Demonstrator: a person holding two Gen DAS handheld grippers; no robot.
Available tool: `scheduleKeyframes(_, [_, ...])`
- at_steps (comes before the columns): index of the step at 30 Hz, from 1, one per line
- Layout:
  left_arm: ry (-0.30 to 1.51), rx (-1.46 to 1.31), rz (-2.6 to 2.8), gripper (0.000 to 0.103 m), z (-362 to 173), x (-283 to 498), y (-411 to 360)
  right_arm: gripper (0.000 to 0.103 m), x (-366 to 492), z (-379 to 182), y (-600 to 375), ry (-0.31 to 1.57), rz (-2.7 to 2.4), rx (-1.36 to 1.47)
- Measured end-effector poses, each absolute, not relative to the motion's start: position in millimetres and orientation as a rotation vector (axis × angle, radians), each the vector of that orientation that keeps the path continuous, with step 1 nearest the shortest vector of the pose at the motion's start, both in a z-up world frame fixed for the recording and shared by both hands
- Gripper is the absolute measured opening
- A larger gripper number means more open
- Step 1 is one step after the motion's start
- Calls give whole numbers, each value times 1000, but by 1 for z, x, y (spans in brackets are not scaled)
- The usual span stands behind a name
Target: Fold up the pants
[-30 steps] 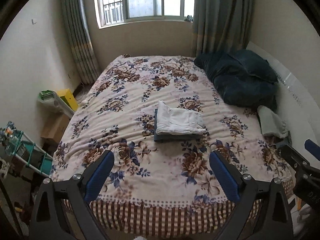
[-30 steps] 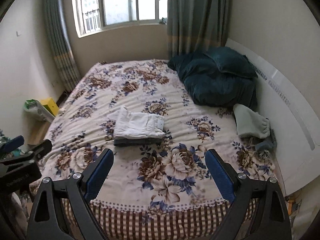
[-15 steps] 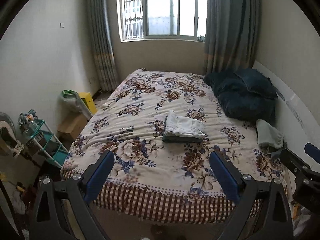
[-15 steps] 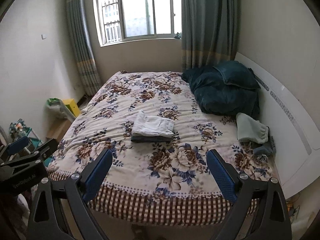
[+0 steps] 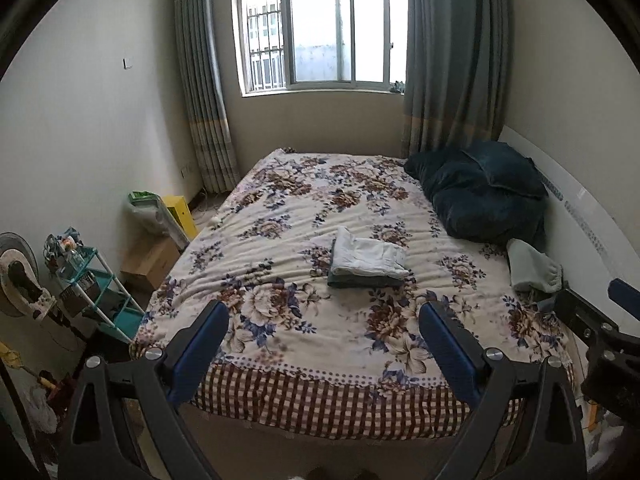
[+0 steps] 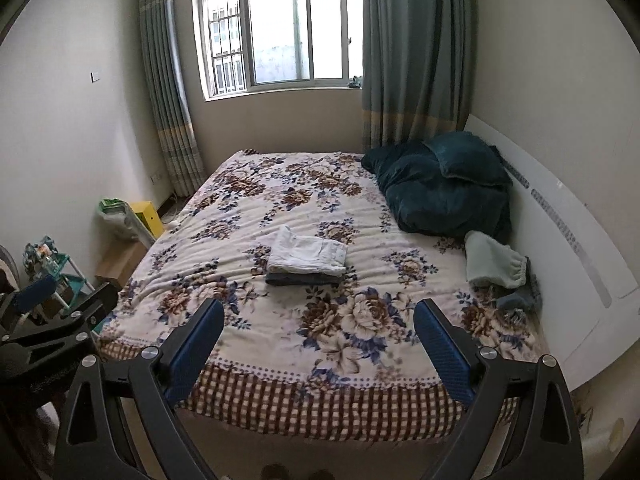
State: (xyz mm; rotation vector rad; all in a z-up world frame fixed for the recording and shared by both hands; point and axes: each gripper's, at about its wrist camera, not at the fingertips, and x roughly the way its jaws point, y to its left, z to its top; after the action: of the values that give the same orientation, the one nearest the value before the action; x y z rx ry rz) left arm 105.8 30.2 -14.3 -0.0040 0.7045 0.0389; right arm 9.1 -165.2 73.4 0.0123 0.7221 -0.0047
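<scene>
Now | left tongs (image 5: 322,328), right tongs (image 6: 318,326): wide, empty | folded pants (image 5: 367,258): mid-bed (image 5: 280,208), well beyond both

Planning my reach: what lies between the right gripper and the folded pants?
Only bare floral bedspread lies between the open right gripper and the folded pants, as the right wrist view shows.

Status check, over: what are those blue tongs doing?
Left tongs open, right tongs open, both empty. Folded white pants stacked on bed. Nothing between.
</scene>
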Motion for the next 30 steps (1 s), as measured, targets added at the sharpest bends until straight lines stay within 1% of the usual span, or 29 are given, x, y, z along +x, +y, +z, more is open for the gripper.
scheduleKeyframes(5, [695, -4, 37, 98, -13, 116, 36, 98, 18, 76, -159, 704, -11, 9])
scheduleKeyframes(7, [691, 3, 43, 102, -12, 122, 37, 98, 24, 77, -157, 693, -24, 4])
scheduleKeyframes(8, [687, 6, 43, 103, -12, 126, 38, 98, 28, 77, -157, 687, -27, 7])
scheduleKeyframes(10, [676, 16, 56, 103, -11, 136, 39, 100, 38, 76, -156, 681, -38, 12])
scheduleKeyframes(15, [653, 21, 89, 103, -15, 156, 40, 100, 69, 76, -156, 655, -78, 6])
scheduleKeyframes(18, [672, 21, 92, 103, -22, 172, 39, 100, 89, 72, -155, 648, -101, -4])
scheduleKeyframes(30, [732, 40, 86, 103, -45, 220, 22, 100, 166, 38, -160, 719, -139, -14])
